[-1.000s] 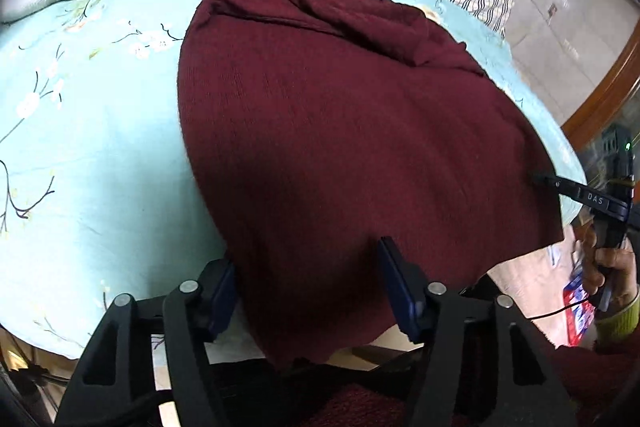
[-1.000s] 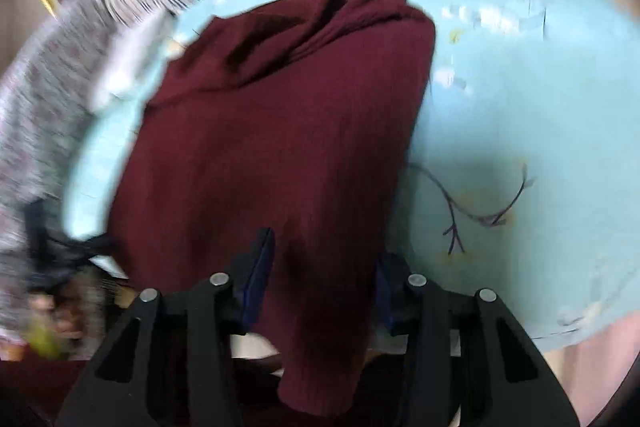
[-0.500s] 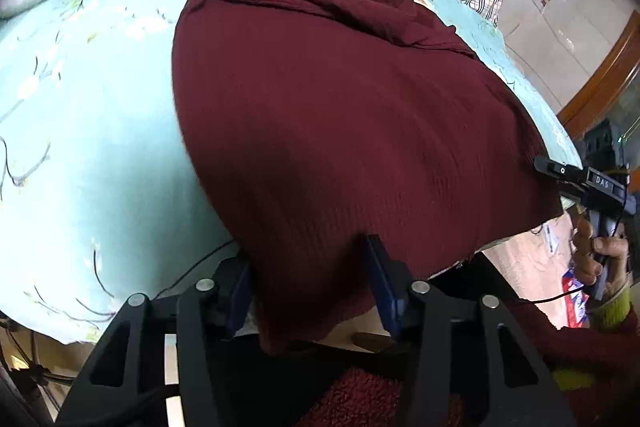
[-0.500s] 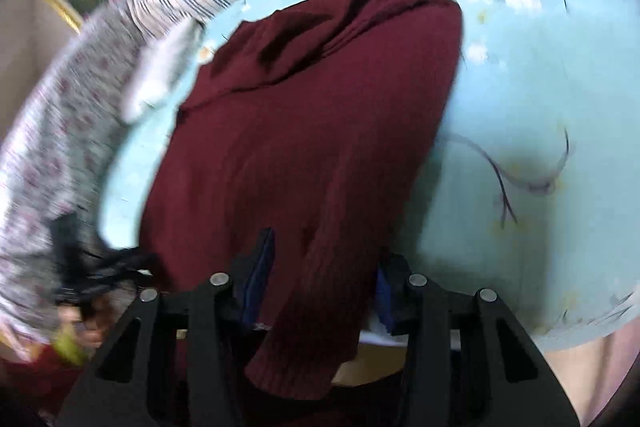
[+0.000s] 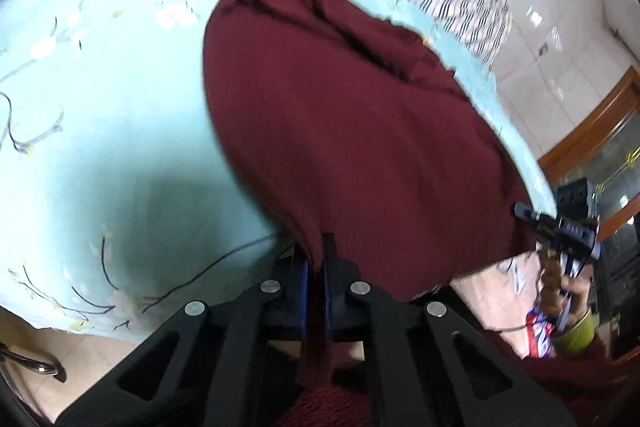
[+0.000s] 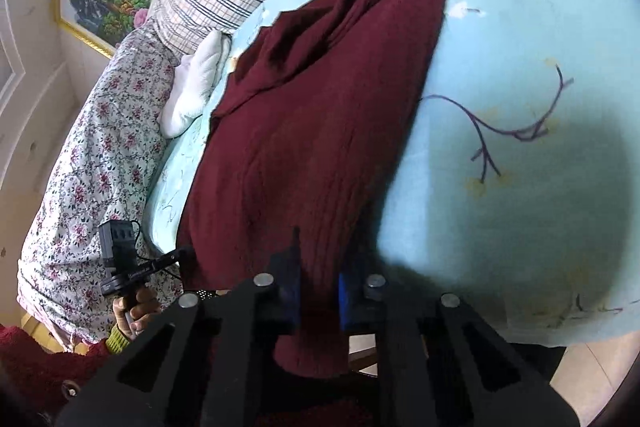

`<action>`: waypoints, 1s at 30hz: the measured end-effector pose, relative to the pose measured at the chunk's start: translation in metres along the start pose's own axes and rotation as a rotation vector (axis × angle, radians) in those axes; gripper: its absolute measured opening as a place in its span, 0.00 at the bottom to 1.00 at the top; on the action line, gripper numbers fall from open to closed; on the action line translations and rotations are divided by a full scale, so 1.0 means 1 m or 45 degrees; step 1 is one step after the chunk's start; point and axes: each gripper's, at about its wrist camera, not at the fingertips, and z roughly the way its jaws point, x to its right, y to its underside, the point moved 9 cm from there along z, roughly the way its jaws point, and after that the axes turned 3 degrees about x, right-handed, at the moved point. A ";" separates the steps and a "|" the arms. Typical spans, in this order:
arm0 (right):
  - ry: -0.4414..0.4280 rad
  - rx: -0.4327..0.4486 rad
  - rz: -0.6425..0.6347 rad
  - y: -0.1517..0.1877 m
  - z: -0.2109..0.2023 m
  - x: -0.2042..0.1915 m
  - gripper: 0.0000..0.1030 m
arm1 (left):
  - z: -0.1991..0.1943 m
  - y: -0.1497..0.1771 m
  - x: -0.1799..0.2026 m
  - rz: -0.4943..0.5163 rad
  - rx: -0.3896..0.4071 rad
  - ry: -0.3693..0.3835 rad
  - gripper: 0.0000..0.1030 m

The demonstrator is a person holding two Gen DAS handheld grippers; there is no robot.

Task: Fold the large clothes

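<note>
1. The left gripper, its jaws just closed, is clamped on the near left hem of the sweater.
2. The sweater is spread on the bed, its near edge hanging over the side.
3. The right gripper, its jaws just closed, is clamped on the near right hem.

Left tongs and right tongs, jaws just closed, both pinched on cloth.
</note>
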 end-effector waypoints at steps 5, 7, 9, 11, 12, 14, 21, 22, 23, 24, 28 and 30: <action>-0.089 0.090 0.003 -0.016 -0.019 -0.015 0.12 | -0.024 -0.032 0.015 0.020 0.144 -0.006 0.03; -0.114 0.124 0.011 -0.026 -0.024 -0.022 0.12 | -0.037 -0.055 0.022 0.024 0.226 -0.008 0.03; -0.153 0.162 0.012 -0.041 -0.029 -0.030 0.12 | -0.046 -0.079 0.026 0.017 0.294 -0.005 0.03; -0.179 0.199 0.007 -0.056 -0.033 -0.038 0.12 | -0.053 -0.106 0.028 0.018 0.364 -0.009 0.03; -0.191 0.226 0.002 -0.069 -0.034 -0.043 0.12 | -0.055 -0.119 0.030 0.022 0.394 -0.007 0.03; -0.201 0.254 -0.007 -0.088 -0.034 -0.049 0.12 | -0.056 -0.144 0.030 0.031 0.438 -0.021 0.03; -0.138 0.300 -0.052 -0.190 -0.002 -0.054 0.12 | -0.004 -0.244 0.014 -0.019 0.471 -0.104 0.03; -0.117 0.300 -0.033 -0.210 0.009 -0.049 0.12 | 0.007 -0.255 0.009 -0.035 0.468 -0.123 0.03; -0.103 0.299 -0.023 -0.221 0.016 -0.045 0.12 | 0.023 -0.271 0.000 -0.056 0.457 -0.152 0.03; -0.079 0.297 -0.012 -0.236 0.025 -0.039 0.12 | 0.038 -0.282 -0.008 -0.076 0.445 -0.175 0.03; 0.078 0.226 0.066 -0.285 0.084 0.003 0.12 | 0.103 -0.307 -0.047 -0.154 0.341 -0.259 0.03; 0.201 0.172 0.111 -0.293 0.113 0.035 0.12 | 0.133 -0.310 -0.062 -0.176 0.275 -0.275 0.03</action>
